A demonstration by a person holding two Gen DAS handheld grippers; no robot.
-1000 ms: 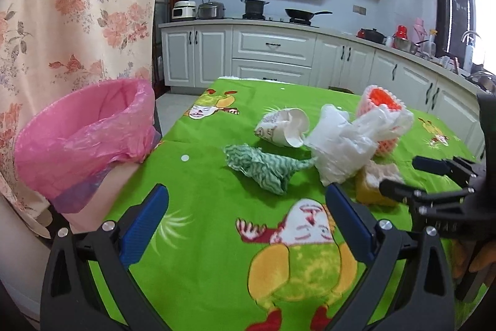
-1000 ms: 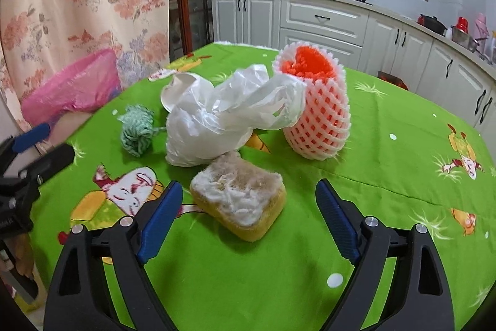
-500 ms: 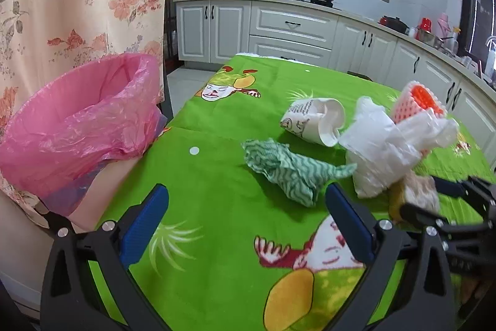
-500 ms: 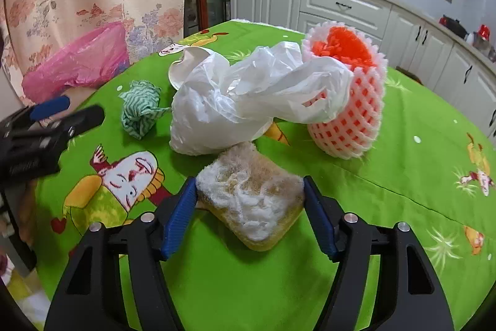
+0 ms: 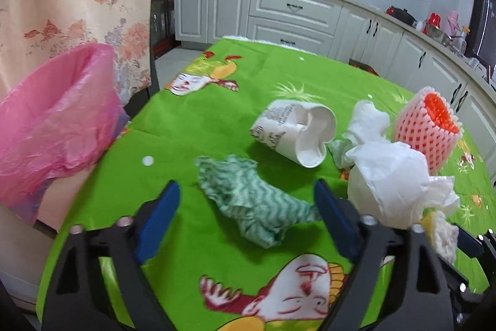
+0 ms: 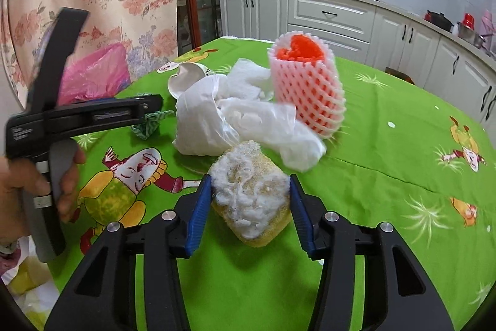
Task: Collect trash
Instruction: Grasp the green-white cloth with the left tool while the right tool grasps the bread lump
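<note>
Both grippers have advanced and narrowed since a second ago. Right gripper [image 6: 248, 203] is closing, its pads touching the yellow sponge [image 6: 251, 197] just before the white plastic bag [image 6: 223, 120]. Left gripper [image 5: 246, 207] is closing around the green rag [image 5: 251, 200], not yet pressing it. Nothing shows inside the pink bin bag [image 5: 52, 126]; the cup [image 5: 294, 132] and foam net [image 5: 424, 129] remain beside the white bag.

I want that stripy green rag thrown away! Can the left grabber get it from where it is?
Probably yes. The green rag lies right between the left gripper's closing fingers, with nothing on top of it. The crushed paper cup and white plastic bag sit off to the side, clear of the fingers.
</note>
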